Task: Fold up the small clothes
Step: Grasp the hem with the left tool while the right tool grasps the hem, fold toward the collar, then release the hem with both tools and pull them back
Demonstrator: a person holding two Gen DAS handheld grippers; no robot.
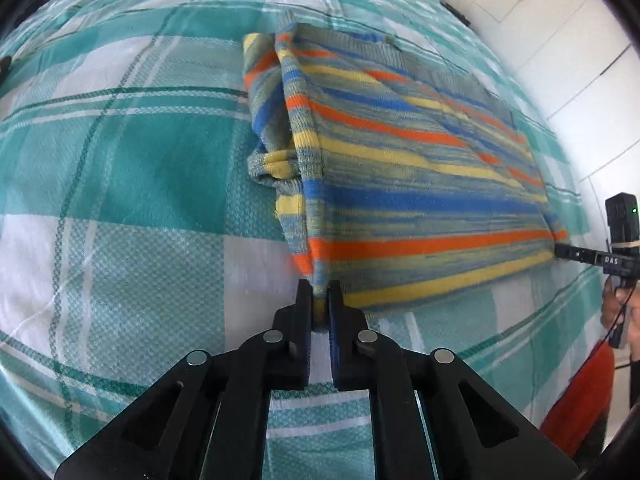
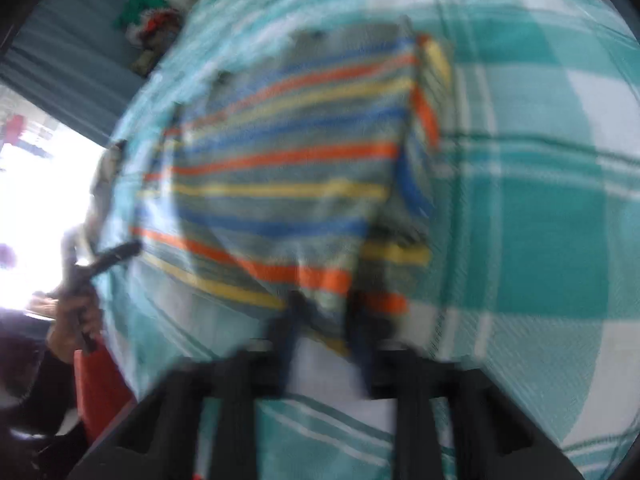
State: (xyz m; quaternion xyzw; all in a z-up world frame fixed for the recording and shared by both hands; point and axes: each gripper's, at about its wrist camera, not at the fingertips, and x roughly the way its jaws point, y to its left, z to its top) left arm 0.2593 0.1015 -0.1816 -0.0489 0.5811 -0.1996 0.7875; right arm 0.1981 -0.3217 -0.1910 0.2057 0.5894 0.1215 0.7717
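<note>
A small striped knit sweater (image 1: 408, 184), in grey, blue, orange and yellow, lies on the bed. Its left part is folded over the body. My left gripper (image 1: 320, 300) is shut on the near left corner of the sweater's fold. The right wrist view is blurred by motion. There my right gripper (image 2: 324, 312) stands with its jaws apart around the near edge of the sweater (image 2: 280, 184). The right gripper (image 1: 568, 252) also shows at the sweater's right edge in the left wrist view. The left gripper (image 2: 120, 252) shows at the far left in the right wrist view.
The bed is covered by a teal and white checked sheet (image 1: 120, 160). White cabinet doors (image 1: 568, 40) stand beyond the bed's far right side. A heap of clothes (image 2: 148, 24) lies off the bed's corner. An orange object (image 1: 580, 400) is beside the bed.
</note>
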